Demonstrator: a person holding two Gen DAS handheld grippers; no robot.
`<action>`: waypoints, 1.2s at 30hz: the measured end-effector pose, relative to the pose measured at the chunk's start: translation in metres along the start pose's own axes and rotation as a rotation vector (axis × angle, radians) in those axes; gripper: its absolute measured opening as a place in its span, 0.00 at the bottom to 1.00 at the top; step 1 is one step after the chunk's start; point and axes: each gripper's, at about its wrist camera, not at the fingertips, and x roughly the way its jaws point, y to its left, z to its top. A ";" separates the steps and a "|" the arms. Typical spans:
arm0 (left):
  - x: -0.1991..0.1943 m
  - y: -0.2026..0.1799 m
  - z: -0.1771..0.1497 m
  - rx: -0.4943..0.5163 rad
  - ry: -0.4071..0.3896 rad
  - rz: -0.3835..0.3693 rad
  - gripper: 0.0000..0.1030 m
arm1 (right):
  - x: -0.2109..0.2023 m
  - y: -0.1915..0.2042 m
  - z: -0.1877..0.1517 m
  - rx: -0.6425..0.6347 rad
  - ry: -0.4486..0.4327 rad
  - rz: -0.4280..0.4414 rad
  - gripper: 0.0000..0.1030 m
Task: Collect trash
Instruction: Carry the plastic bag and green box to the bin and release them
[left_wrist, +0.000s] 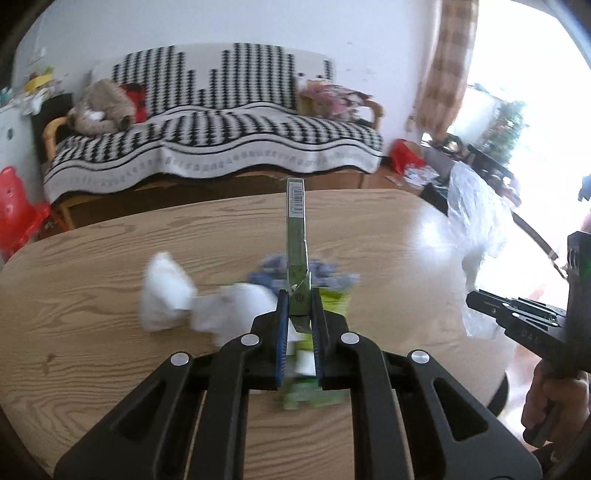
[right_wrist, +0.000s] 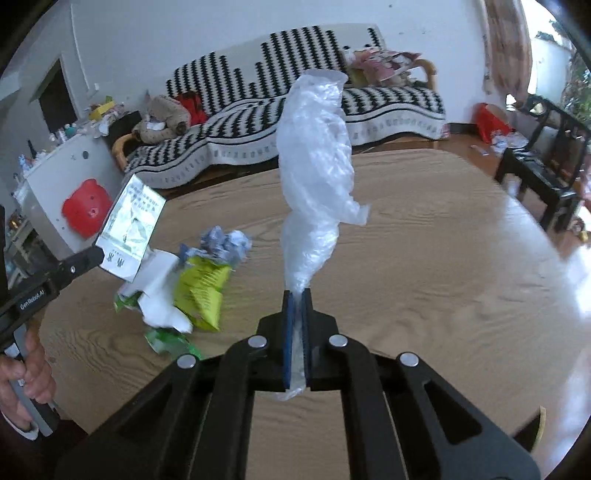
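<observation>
My left gripper (left_wrist: 297, 295) is shut on a flat silvery-green packet (left_wrist: 296, 229) that stands up edge-on above the wooden table (left_wrist: 110, 258); the right wrist view shows the same packet (right_wrist: 131, 225) face-on at the left gripper (right_wrist: 96, 254). My right gripper (right_wrist: 296, 295) is shut on a crumpled clear plastic bag (right_wrist: 317, 162) that rises above its fingers, seen also as the plastic bag (left_wrist: 476, 229) at the right gripper (left_wrist: 471, 298). On the table lie white tissues (left_wrist: 166, 295), a yellow-green wrapper (right_wrist: 201, 288), a blue-grey crumpled wad (right_wrist: 227, 243) and a green wrapper (right_wrist: 166, 339).
Behind the table stands a sofa (left_wrist: 221, 129) under a black-and-white cover with a plush toy on it. A red plastic chair (left_wrist: 18, 210) is at the left, a dark side table (right_wrist: 535, 177) at the right. A hand (right_wrist: 26, 373) grips the left tool's handle.
</observation>
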 end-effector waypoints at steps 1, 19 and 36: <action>0.002 -0.014 0.000 0.015 0.002 -0.020 0.10 | -0.008 -0.006 -0.003 0.001 -0.004 -0.012 0.05; 0.042 -0.272 -0.054 0.293 0.119 -0.411 0.10 | -0.146 -0.175 -0.094 0.209 -0.014 -0.294 0.05; 0.100 -0.394 -0.130 0.455 0.313 -0.565 0.11 | -0.174 -0.299 -0.200 0.590 0.165 -0.217 0.05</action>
